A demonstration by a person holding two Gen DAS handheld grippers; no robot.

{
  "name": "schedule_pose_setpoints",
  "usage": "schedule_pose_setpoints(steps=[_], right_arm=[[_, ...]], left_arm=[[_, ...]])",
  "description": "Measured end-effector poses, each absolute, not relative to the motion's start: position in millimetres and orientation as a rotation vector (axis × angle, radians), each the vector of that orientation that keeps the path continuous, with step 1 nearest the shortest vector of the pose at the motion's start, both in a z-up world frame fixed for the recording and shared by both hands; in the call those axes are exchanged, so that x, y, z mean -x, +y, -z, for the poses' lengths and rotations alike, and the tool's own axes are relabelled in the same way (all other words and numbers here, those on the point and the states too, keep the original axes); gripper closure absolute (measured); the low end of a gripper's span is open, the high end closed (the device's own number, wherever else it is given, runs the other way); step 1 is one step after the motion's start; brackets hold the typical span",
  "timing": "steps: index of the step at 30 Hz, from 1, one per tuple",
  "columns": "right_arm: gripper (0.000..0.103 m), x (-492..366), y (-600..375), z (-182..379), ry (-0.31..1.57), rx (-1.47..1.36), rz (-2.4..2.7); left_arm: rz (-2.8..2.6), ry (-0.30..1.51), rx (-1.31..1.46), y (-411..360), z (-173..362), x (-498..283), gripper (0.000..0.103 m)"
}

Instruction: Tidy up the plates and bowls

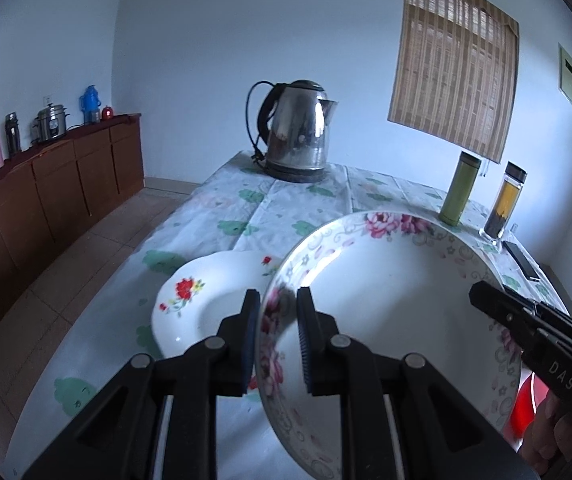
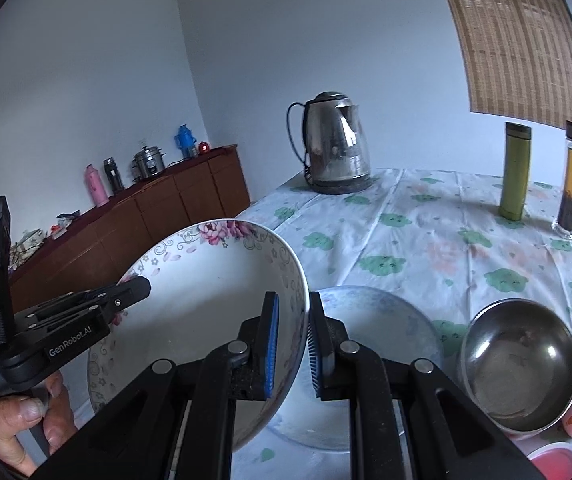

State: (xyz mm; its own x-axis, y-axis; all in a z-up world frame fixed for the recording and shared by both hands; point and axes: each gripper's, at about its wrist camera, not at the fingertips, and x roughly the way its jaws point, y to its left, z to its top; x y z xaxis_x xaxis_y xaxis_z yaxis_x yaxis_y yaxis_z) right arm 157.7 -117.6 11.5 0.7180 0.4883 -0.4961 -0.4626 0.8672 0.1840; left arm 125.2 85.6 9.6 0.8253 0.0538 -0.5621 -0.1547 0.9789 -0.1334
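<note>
While both tongs grip it, the floral bowl (image 1: 398, 320) hangs tilted above the table (image 1: 214, 216): left tongs (image 1: 278, 340) and right tongs (image 2: 292, 344) clamp opposite rims; a plate (image 1: 206, 304) lies below.

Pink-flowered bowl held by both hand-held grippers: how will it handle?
The pink-flowered bowl looks glazed ceramic: probably stiff, fairly heavy and breakable. Its glossy rim is pinched thinly by the left hand-held gripper and right hand-held gripper, so it may slip or pivot.
</note>
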Motion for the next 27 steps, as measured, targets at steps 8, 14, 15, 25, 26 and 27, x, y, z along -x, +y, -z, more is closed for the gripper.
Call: schedule_pose_setpoints(steps=[8, 14, 15, 25, 26, 27], right_arm=[[0.088, -166, -130, -9, 0.560, -0.061, -0.463], [0.088, -168, -131, -6, 0.540, -0.026, -0.404], [0.088, -169, -132, -6, 0.538, -0.025, -0.397], [0.088, -174, -137, -3, 0.541, -0.017, -0.344], [0.088, -175, -138, -2, 0.544, -0.016, -0.339], [0.088, -176, -139, -1, 0.547, -0.016, -0.334]], left_arm=[[-0.090, 0.603, 0.161, 73, -10, -146, 0.087], [-0.072, 0.600, 0.175, 70, -5, -161, 0.086], [-0.068, 0.600, 0.181, 70, -4, -164, 0.086], [-0.053, 0.622, 0.202, 60, -1, -181, 0.085], [-0.053, 0.624, 0.200, 59, -1, -183, 0.085], [-0.051, 0.627, 0.198, 58, -1, -185, 0.085]])
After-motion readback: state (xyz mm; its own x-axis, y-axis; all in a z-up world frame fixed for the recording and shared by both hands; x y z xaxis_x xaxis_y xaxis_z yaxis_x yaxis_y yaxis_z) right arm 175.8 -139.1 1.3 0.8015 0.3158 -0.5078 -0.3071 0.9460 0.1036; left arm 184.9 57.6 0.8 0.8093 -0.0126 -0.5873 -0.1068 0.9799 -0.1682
